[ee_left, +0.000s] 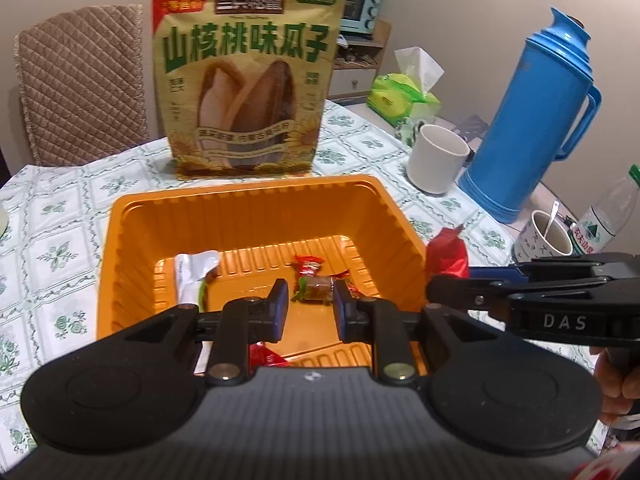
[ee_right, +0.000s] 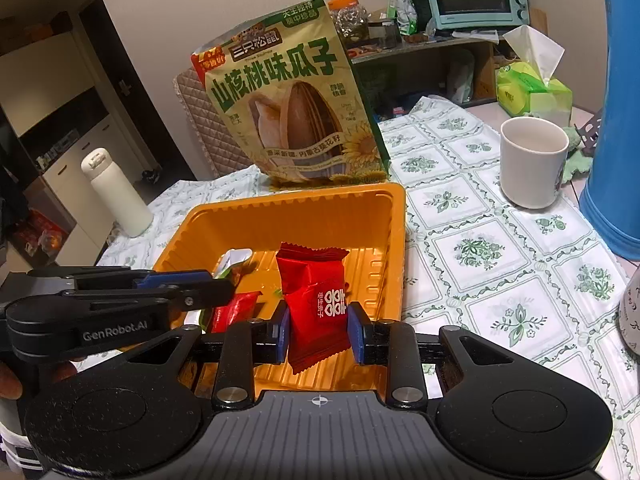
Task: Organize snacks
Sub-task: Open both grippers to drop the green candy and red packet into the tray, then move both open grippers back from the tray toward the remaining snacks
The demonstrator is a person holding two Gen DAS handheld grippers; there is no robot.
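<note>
An orange plastic tray (ee_left: 256, 200) sits on the tablecloth; it also shows in the right wrist view (ee_right: 304, 204). Inside lie a brown wrapped candy (ee_left: 316, 286), a white wrapper (ee_left: 192, 272) and a small red packet (ee_right: 232, 310). My left gripper (ee_left: 308, 308) is open and empty, low over the tray near the candy. My right gripper (ee_right: 318, 330) is shut on a red snack packet (ee_right: 316, 300) and holds it over the tray's right side. The red packet also shows in the left wrist view (ee_left: 448, 258).
A tall sunflower-seed bag (ee_left: 244, 80) stands behind the tray. A white mug (ee_left: 436, 158), blue thermos (ee_left: 532, 120), tissue pack (ee_left: 404, 100), paper cup with spoon (ee_left: 548, 236) and water bottle (ee_left: 608, 216) stand to the right. A white flask (ee_right: 116, 192) stands left.
</note>
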